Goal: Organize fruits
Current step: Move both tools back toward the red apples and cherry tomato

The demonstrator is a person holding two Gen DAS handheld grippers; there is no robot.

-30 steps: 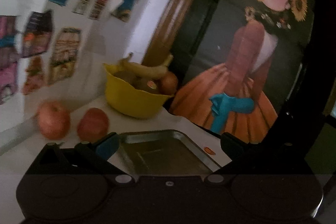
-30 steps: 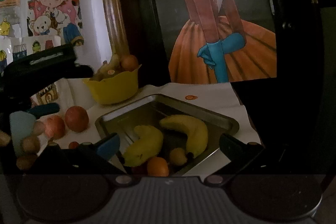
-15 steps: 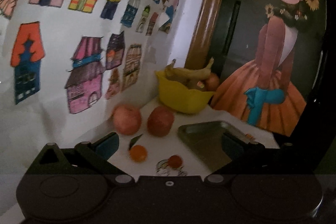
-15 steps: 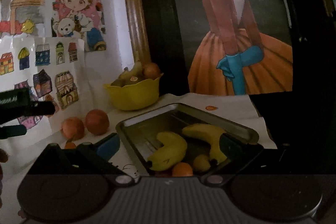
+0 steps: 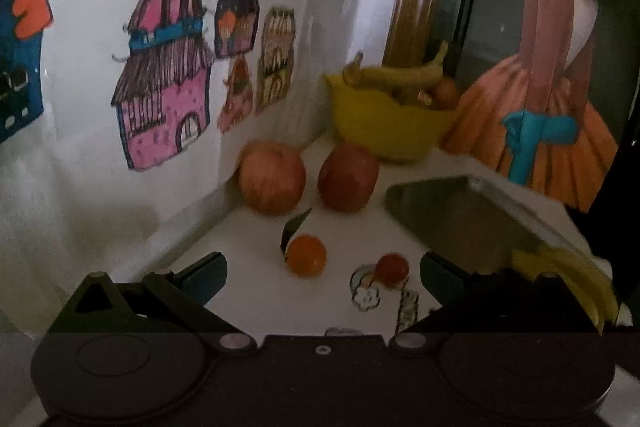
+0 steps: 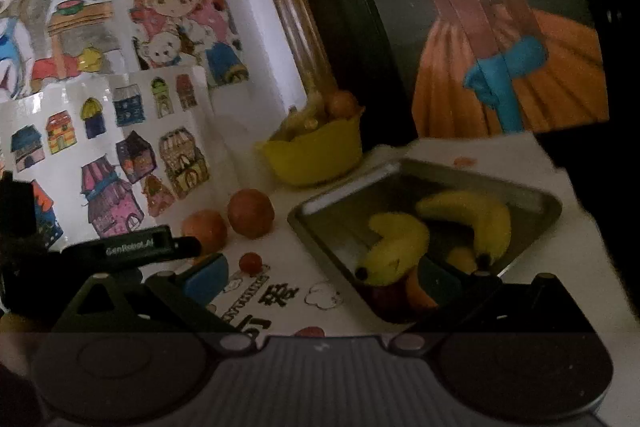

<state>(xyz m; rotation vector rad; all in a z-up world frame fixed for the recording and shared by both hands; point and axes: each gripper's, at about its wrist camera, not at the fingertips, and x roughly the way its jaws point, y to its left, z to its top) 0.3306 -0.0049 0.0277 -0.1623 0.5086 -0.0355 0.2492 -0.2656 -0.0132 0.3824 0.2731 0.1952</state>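
Two bananas (image 6: 468,223) lie in the tray (image 6: 536,223); apples (image 5: 272,177), an orange (image 5: 306,254) (and a small red fruit (image 5: 392,267)) remain. Both the left gripper (image 5: 320,275) and right gripper (image 6: 320,279) gape empty.

Home corner, kids' drawings (image 5: 164,87) taped on wall, framed painting (image 6: 480,39) — fruit bowl (image 5: 384,123), tray (image 6: 424,227)

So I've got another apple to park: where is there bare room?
Far half of the metal tray, behind the bananas, is bare. The tabletop between the two apples and the small orange is tight; the yellow bowl is full.
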